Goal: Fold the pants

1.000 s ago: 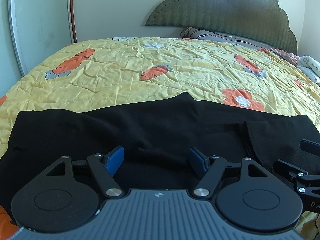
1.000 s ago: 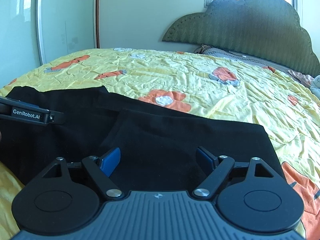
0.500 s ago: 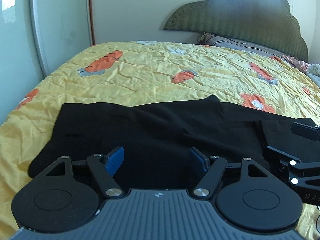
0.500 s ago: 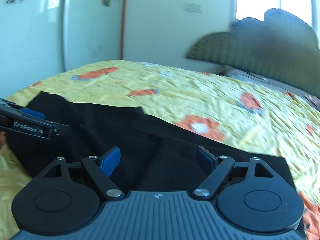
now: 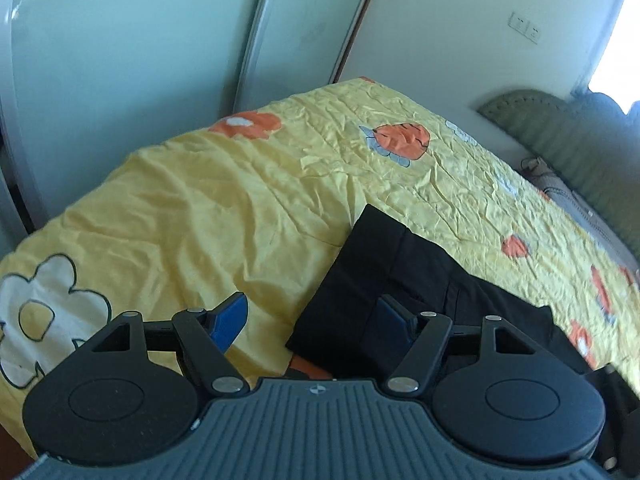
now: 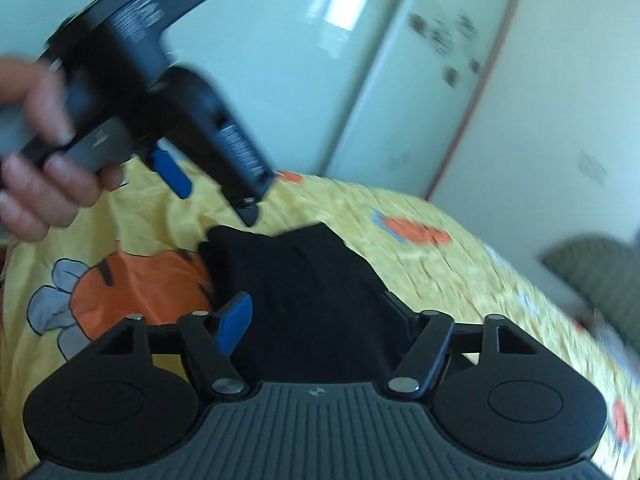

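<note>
The black pants (image 5: 400, 280) lie folded on the yellow bedspread (image 5: 224, 216), their left end toward the bed's corner. My left gripper (image 5: 312, 320) is open above that end; its right pad hangs over the cloth and its left pad over bare bedspread. In the right wrist view the pants (image 6: 304, 280) run between the fingers of my right gripper (image 6: 316, 318), whose jaws are closing; the pads do not visibly press the cloth. A hand (image 6: 36, 184) holds the left gripper (image 6: 212, 196) above the pants' far end. This view is blurred.
Pale sliding wardrobe doors (image 5: 120, 60) stand close behind the bed's left edge, where the bedspread drops off. A green padded headboard (image 5: 560, 132) and a pillow (image 5: 568, 196) are at the right. The bedspread carries orange and white flower prints (image 5: 44, 312).
Both views have swung left and rolled, from the headboard to the wardrobe doors and the pants' left end. The left gripper now sits high in the right wrist view. The right jaws have narrowed slightly.
</note>
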`<state>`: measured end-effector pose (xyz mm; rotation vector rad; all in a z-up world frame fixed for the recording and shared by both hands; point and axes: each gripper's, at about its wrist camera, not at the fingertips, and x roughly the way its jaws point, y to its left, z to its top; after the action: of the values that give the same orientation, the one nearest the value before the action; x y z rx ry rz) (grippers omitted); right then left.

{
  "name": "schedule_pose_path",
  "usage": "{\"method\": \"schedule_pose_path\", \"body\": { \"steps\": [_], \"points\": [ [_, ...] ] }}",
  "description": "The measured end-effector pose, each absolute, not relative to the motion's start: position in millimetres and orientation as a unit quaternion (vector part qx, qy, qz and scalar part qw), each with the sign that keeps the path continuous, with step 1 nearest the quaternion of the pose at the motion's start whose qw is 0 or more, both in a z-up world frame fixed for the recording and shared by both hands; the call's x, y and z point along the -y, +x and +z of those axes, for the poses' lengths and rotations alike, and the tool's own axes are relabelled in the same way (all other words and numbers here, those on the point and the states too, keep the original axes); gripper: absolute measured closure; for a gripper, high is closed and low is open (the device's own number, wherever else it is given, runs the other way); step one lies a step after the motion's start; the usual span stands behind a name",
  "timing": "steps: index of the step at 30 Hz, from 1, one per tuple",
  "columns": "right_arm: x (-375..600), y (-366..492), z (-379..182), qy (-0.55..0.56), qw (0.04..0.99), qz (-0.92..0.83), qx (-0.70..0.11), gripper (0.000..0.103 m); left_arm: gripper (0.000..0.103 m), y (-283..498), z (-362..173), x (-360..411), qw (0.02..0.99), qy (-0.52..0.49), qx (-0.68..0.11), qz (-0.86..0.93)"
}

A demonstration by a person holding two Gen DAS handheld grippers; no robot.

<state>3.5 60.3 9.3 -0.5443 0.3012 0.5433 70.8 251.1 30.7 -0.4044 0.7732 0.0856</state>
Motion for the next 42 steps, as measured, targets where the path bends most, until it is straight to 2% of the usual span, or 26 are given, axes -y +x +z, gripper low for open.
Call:
{"method": "schedule_pose_path", "body": {
  "steps": [2,6,11,16,25,26,27,28,29,30,32,37,42],
  "points": [
    [-80.4,6.5,4.9,-0.288,0.904,0.283,-0.142,0.050,0.031,71.3,27.4,-259.1,0.893,-0.230,-0.386,0.028],
    [-105.7,13.7,-4.4,-0.318,0.890,0.295,-0.143,0.054,0.031,70.7,19.6,-267.6,0.867,-0.290,-0.406,-0.003],
    [-117.9,23.4,-14.2,-0.347,0.887,0.270,-0.139,0.055,0.031,75.9,5.5,-273.8,0.829,-0.363,-0.424,-0.038],
    [-113.8,26.3,-10.9,-0.331,0.902,0.245,-0.128,0.055,0.032,84.4,-11.6,-277.6,0.788,-0.431,-0.435,-0.059],
    [-107.9,27.0,-7.6,-0.316,0.911,0.235,-0.127,0.053,0.036,95.1,-20.4,-286.3,0.743,-0.516,-0.417,-0.089],
    [-108.0,27.1,-7.4,-0.313,0.911,0.234,-0.128,0.053,0.037,96.0,-21.0,-286.2,0.741,-0.518,-0.418,-0.086],
    [-107.2,27.6,-6.8,-0.310,0.913,0.234,-0.127,0.053,0.045,97.4,-21.9,-285.6,0.741,-0.518,-0.419,-0.085],
    [-106.2,28.2,-6.1,-0.306,0.914,0.234,-0.128,0.053,0.058,98.8,-23.4,-284.8,0.741,-0.517,-0.420,-0.084],
    [-104.8,28.8,-5.0,-0.300,0.916,0.233,-0.130,0.053,0.066,99.7,-25.0,-284.3,0.742,-0.515,-0.422,-0.081],
    [-102.9,28.9,-4.1,-0.295,0.917,0.233,-0.132,0.053,0.081,100.2,-26.0,-283.7,0.743,-0.512,-0.425,-0.078],
    [-97.0,27.3,2.6,-0.276,0.918,0.250,-0.139,0.053,0.093,98.6,-26.4,-283.6,0.755,-0.499,-0.420,-0.070],
    [-62.2,41.0,25.8,-0.112,0.935,0.285,-0.177,0.053,0.095,88.5,-19.7,-282.9,0.787,-0.461,-0.407,-0.059],
    [-73.4,61.9,2.5,-0.153,0.919,0.261,-0.252,0.053,0.095,81.0,-17.6,-278.5,0.811,-0.419,-0.406,-0.049]
  ]
}}
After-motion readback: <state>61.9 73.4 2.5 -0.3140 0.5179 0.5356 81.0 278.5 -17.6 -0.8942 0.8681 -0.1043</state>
